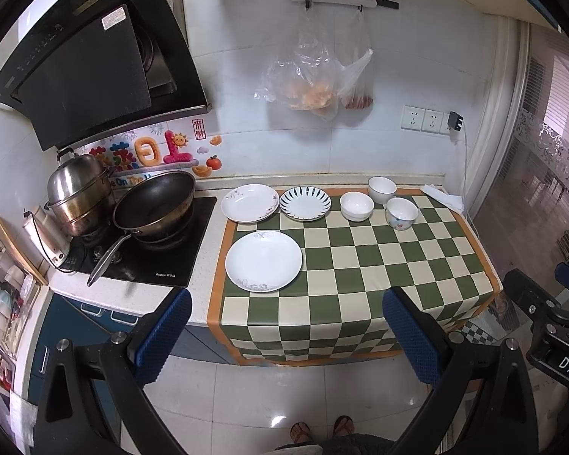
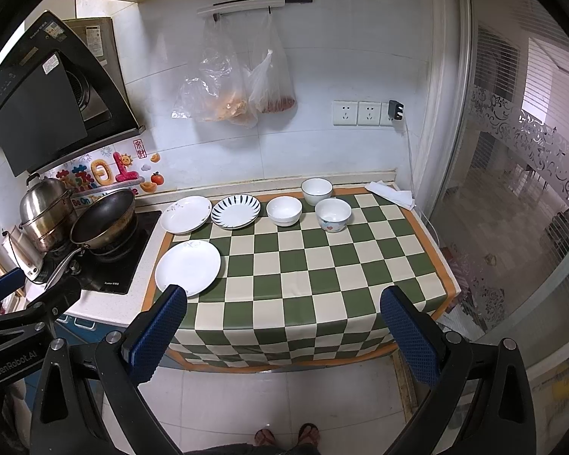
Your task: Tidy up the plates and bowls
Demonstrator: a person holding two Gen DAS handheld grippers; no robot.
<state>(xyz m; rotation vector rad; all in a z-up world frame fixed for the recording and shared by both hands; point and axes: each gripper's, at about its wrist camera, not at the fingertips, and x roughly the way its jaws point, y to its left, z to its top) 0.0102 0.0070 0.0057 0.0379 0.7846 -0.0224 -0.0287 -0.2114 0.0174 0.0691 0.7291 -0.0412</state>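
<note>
On the green checkered mat [image 1: 360,265] lie three plates: a large white plate [image 1: 263,260] at the front left, a white flowered plate [image 1: 249,203] behind it, and a blue-striped plate [image 1: 305,203]. Three bowls stand at the back right: a plain white bowl [image 1: 356,206], a blue-rimmed bowl [image 1: 382,189] and a patterned bowl [image 1: 402,213]. The same plates [image 2: 187,267] and bowls [image 2: 283,210] show in the right wrist view. My left gripper [image 1: 286,333] and right gripper [image 2: 282,331] are both open and empty, held back from the counter's front edge.
A stove [image 1: 144,254] with a black wok [image 1: 153,204] and a steel steamer pot [image 1: 77,197] stands left of the mat. Plastic bags [image 1: 315,76] hang on the wall. A folded cloth [image 1: 442,197] lies at the mat's back right. A glass door [image 2: 512,189] is at right.
</note>
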